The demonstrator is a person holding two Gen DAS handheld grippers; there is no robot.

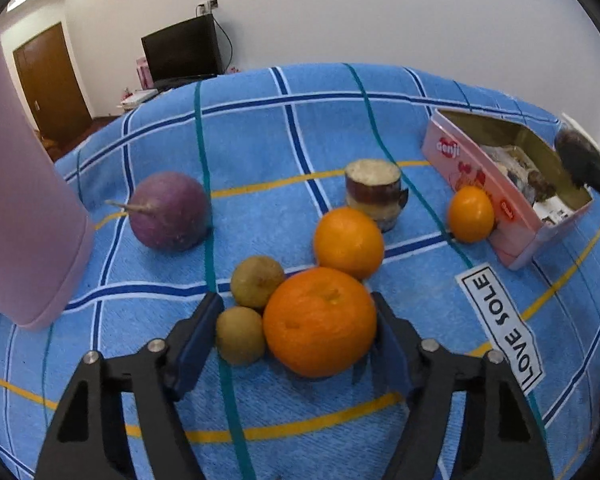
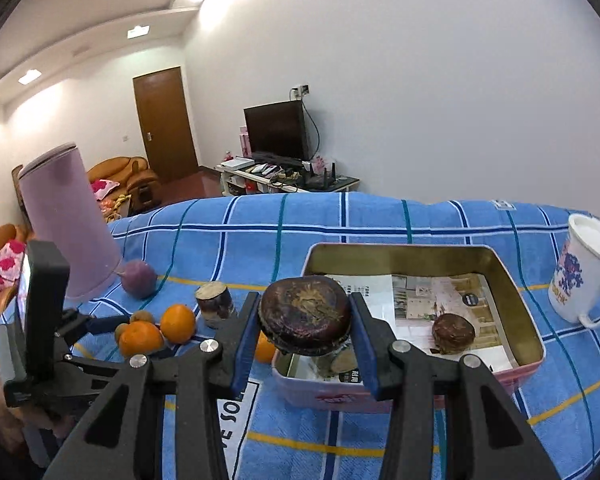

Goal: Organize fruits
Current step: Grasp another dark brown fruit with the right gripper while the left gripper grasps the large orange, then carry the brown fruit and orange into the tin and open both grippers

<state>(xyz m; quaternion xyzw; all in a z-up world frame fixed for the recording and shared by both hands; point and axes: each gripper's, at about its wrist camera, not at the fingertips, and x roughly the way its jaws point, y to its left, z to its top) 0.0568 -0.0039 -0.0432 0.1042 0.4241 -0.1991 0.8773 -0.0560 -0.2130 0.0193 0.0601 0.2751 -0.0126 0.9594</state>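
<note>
My left gripper [image 1: 296, 320] is open, its fingers either side of a big orange [image 1: 320, 322] and a small brown fruit [image 1: 240, 334] on the blue checked cloth. A second brown fruit [image 1: 257, 281], another orange [image 1: 349, 242], a small orange [image 1: 470, 213] by the pink tin [image 1: 480, 172], a purple round fruit [image 1: 168, 210] and a cut sugarcane piece [image 1: 374, 188] lie beyond. My right gripper [image 2: 305, 322] is shut on a dark brown water chestnut [image 2: 305, 314], held over the near left corner of the open tin [image 2: 516, 308]. Another chestnut [image 2: 453, 332] lies inside the tin.
A tall pink cylinder [image 2: 70, 224] stands at the left of the cloth. A white printed mug [image 2: 584, 272] stands right of the tin. A "LOVE SOLE" label [image 1: 500, 326] lies on the cloth. A TV and cabinet stand behind.
</note>
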